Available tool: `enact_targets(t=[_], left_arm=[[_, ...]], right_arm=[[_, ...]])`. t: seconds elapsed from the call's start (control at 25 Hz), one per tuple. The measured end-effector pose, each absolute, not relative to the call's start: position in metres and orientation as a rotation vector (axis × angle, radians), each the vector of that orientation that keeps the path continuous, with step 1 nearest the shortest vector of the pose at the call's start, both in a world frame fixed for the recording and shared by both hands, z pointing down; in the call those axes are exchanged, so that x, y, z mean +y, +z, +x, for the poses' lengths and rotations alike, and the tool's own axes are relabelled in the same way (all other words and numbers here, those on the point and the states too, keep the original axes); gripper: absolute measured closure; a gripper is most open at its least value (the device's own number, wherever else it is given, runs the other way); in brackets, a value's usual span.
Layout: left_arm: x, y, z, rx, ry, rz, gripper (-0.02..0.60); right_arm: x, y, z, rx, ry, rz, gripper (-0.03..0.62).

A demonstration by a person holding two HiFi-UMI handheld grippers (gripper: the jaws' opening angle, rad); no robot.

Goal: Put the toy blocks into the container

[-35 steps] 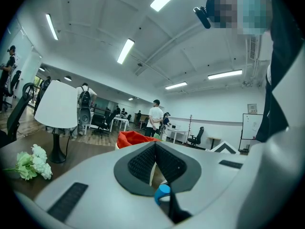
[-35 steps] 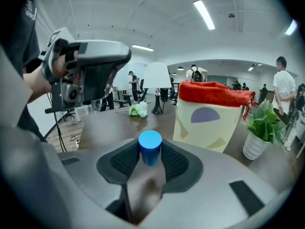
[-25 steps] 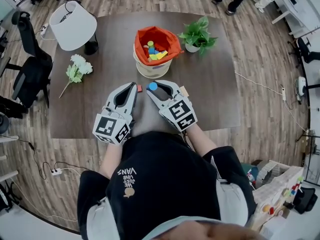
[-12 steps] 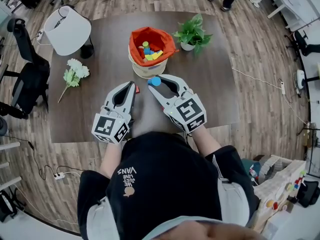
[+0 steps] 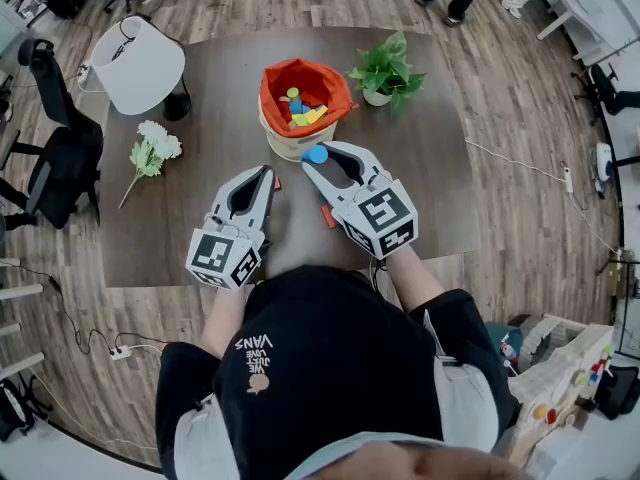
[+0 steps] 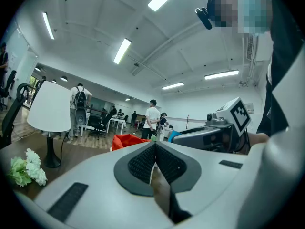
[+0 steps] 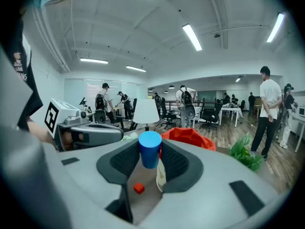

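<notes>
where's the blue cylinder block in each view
Head view: centre, blue cylinder block in the right tongs, just below the orange-lined container.
Left gripper view: small, right of centre, right of the container.
Right gripper view: centre, container behind it.
Shared landmark: the container.

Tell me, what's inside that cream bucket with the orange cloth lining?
Piled in the cream bucket lie a yellow block, a green piece and a blue piece. Anything beneath them, and the bucket's bottom, is covered by the pile and the orange lining.
</notes>
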State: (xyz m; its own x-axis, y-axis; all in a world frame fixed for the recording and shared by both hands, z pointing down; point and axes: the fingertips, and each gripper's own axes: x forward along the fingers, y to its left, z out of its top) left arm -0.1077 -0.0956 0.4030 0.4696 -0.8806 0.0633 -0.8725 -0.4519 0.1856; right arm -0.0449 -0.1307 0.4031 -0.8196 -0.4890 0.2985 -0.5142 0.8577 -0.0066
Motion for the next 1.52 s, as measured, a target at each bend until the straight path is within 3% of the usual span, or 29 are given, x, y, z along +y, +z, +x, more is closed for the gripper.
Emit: enact_targets(t=[1.52], left_arm=[[-0.096, 0.413, -0.121, -1.592, -0.032, 2.450, 0.571]], right_arm=[[-0.246, 0.472, -0.067, -2.531, 0.252, 0.865, 0.442]])
